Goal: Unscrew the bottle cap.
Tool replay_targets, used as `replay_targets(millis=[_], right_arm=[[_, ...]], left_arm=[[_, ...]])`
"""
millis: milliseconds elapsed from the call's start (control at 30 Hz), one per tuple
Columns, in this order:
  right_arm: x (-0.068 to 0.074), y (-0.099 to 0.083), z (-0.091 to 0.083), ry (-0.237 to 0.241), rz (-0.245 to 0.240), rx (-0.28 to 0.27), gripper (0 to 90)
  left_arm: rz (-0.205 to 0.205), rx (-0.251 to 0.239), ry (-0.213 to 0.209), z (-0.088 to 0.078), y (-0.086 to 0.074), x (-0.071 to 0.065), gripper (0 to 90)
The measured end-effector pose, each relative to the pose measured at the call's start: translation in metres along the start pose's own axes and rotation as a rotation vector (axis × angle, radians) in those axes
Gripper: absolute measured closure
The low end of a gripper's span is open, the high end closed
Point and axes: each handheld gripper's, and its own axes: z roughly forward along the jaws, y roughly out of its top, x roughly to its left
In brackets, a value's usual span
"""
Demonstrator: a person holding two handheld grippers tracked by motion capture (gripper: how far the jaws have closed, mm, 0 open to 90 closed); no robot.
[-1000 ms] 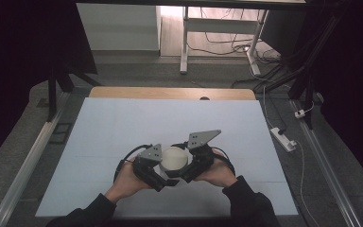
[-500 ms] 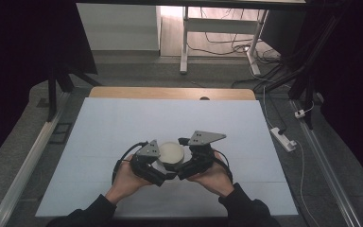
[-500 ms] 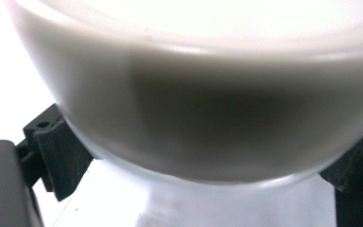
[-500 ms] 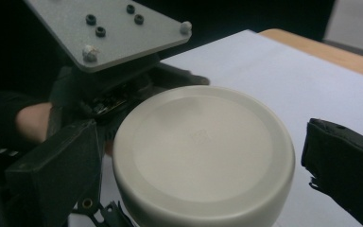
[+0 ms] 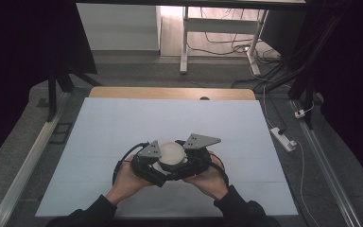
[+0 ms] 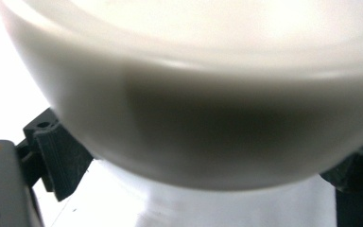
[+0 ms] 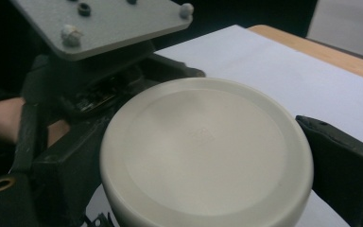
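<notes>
A white round container (image 5: 172, 152) with a flat top sits between both grippers at the near middle of the white table. My left gripper (image 5: 162, 166) grips it from the left and my right gripper (image 5: 185, 164) from the right. In the right gripper view the container (image 7: 203, 142) fills the gap between that gripper's black jaws, with the right gripper (image 7: 203, 194) shut on it. Its curved wall (image 6: 194, 94) looms in the left gripper view, where the left gripper (image 6: 198, 182) hugs it on both sides. It seems held just above the table.
The white table top (image 5: 123, 123) stretches wide around the hands, with a wooden edge (image 5: 170, 93) at the far side. Beyond it are table legs and floor cables (image 5: 227, 42). A power strip (image 5: 282, 138) lies on the floor at the right.
Both grippers and the container have shifted slightly away from the person over the last second, and the two grey plates have turned a little.
</notes>
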Motion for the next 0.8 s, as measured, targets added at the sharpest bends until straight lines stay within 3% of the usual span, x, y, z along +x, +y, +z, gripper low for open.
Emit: replay_targets(millis=[167,267,400,800], right_arm=[[-0.011,0.001,-0.006,0.134,-0.024,0.011,7.4],[-0.015,0.001,-0.009,0.184,-0.043,0.008,7.4],[-0.016,0.001,-0.011,0.196,-0.061,0.008,7.4],[-0.016,0.005,-0.016,0.188,-0.051,-0.011,7.4]], left_arm=[[0.035,-0.006,-0.073,-0.001,0.001,0.0,7.9],[0.048,0.003,-0.094,0.0,0.001,0.0,7.9],[0.056,0.015,-0.095,0.002,0.001,0.0,7.9],[0.043,0.014,-0.079,0.002,0.0,0.001,7.9]])
